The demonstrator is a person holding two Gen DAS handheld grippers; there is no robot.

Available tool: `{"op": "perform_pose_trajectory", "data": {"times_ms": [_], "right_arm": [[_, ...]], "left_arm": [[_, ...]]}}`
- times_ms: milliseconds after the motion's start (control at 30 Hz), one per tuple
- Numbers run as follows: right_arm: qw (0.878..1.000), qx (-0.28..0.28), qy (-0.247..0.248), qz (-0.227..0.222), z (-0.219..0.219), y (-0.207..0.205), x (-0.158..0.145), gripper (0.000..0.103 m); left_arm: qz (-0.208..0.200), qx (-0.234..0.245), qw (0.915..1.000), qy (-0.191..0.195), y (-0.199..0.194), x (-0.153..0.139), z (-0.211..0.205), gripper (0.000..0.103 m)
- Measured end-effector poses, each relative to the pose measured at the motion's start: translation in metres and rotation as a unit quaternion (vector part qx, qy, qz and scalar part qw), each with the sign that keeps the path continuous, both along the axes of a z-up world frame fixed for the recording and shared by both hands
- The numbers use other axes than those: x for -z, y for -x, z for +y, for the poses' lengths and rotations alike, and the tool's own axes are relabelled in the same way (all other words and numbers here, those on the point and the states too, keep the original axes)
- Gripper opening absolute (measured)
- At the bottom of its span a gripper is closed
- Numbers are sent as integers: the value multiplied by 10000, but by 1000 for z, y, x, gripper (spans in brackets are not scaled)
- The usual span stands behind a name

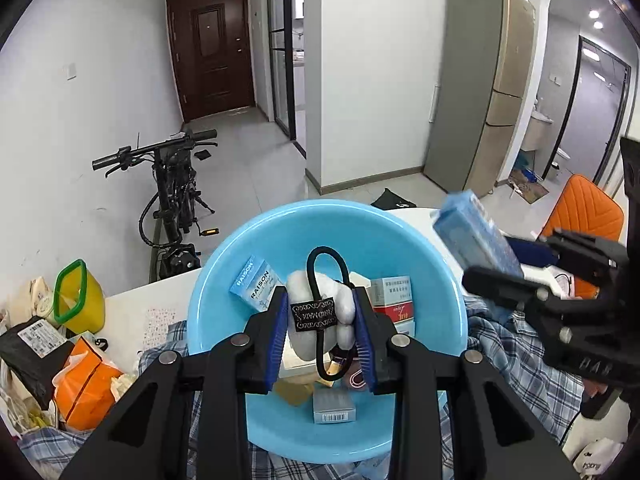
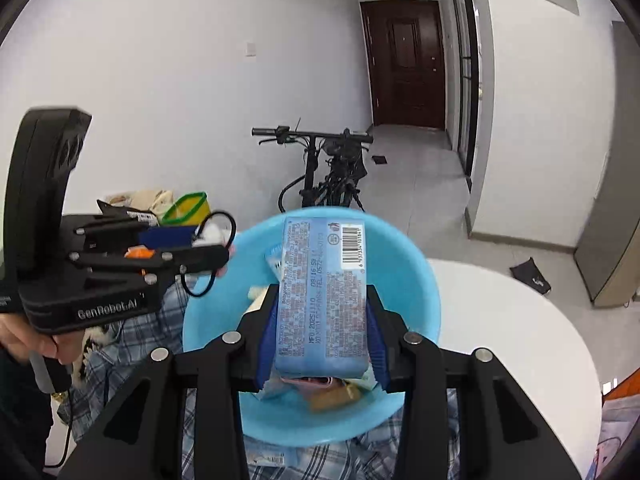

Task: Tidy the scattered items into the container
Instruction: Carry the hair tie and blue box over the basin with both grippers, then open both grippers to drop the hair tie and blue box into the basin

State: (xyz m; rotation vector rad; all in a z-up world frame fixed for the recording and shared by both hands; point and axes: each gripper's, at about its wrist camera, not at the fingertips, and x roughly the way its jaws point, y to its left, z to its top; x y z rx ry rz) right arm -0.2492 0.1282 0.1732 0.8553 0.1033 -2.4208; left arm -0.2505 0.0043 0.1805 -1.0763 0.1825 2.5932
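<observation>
The left gripper (image 1: 320, 320) was clenched on a white fluffy hair tie (image 1: 320, 312) with a black elastic loop and a small black "HAND MADE" tag, its blue pads (image 1: 280, 336) pressing the soft bundle from both sides. It hung above the light blue basin (image 1: 224, 288), which sat on a blue plaid cloth (image 1: 532, 364) spread over the white desk (image 1: 132, 312). Inside the basin lay a pale blue box marked RAISON (image 1: 254, 280), a white and red box (image 1: 394, 300), a small grey-blue box with a barcode (image 1: 334, 408) and a few other small things too hidden to name. The right gripper (image 2: 322, 332) was grasping a light blue packet of tissues (image 2: 322, 292), printed side and barcode facing the camera, its blue pads tight against the packet's long edges; the packet stood over the basin's interior and touched nothing in it. In the left wrist view the same packet appeared blurred at the basin's right rim. A hand (image 2: 36, 344) gripped the left tool's handle at the edge of the right wrist view. Left of the desk stood a yellow bin with a green rim (image 1: 76, 300) and an orange bag (image 1: 86, 384); a black bicycle (image 1: 172, 200) leaned by the wall, and an orange chair (image 1: 588, 208) stood to the right.
</observation>
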Motion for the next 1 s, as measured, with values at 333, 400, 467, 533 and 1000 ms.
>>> {"op": "perform_pose_trajectory", "data": {"times_ms": [333, 400, 467, 533, 1000], "right_arm": [[9989, 103, -211, -408, -18, 46, 6, 37], [9972, 167, -388, -619, -24, 63, 18, 37], [9946, 197, -543, -859, -31, 78, 30, 37], [9915, 252, -656, -1093, -35, 91, 43, 37], [9795, 568, -846, -1740, -39, 117, 94, 37]], "left_arm": [[-445, -203, 9988, -79, 39, 13, -1, 33], [-693, -236, 9973, -59, 52, 25, 0, 33], [-845, -354, 9958, 61, 65, 36, -1, 33], [-1045, -391, 9936, 159, 77, 48, 0, 33], [-1661, -484, 9839, 446, 100, 108, 4, 33]]}}
